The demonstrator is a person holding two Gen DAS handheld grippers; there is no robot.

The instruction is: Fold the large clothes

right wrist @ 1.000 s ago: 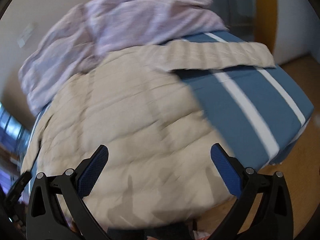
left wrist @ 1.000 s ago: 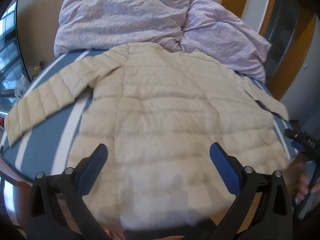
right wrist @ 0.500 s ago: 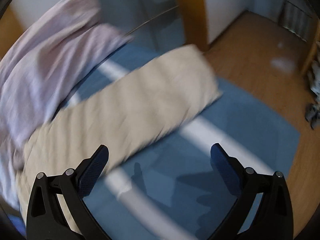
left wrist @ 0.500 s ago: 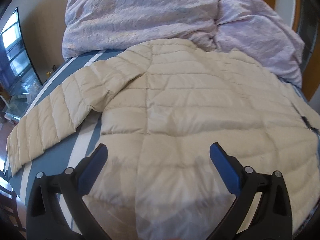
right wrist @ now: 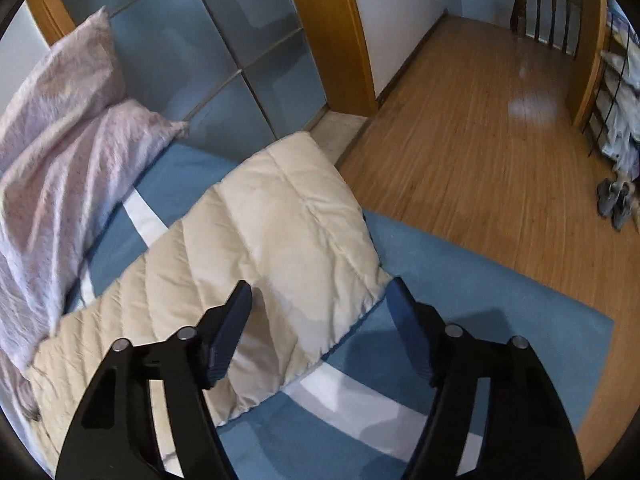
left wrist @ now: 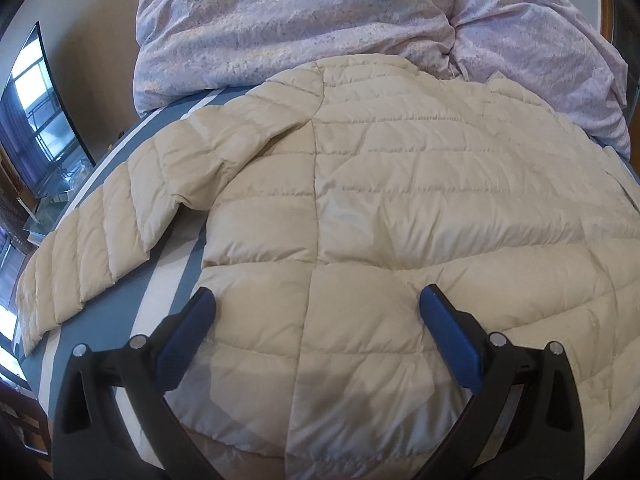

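Note:
A cream quilted puffer jacket (left wrist: 400, 208) lies spread flat, back up, on a blue bed with white stripes (left wrist: 160, 304). One sleeve (left wrist: 120, 232) stretches out to the left. My left gripper (left wrist: 316, 312) hangs open just above the jacket's lower hem, nothing between its fingers. In the right wrist view the other sleeve (right wrist: 272, 248) lies across the bed toward its edge. My right gripper (right wrist: 320, 304) hovers over that sleeve's cuff end; its jaws are closing, the sleeve's corner lies between them, and the pads do not press on it.
A crumpled lilac duvet (left wrist: 320, 32) is heaped at the head of the bed, also at the left (right wrist: 52, 152) in the right wrist view. Wooden floor (right wrist: 500, 160), a glass-panelled door (right wrist: 224, 48), a stair railing (right wrist: 548, 4) and shoes (right wrist: 616, 200) lie beyond the bed edge.
My right gripper has swung from over the jacket's body to the outstretched sleeve's end, and its jaws have narrowed. My left gripper has come down closer to the jacket's lower part.

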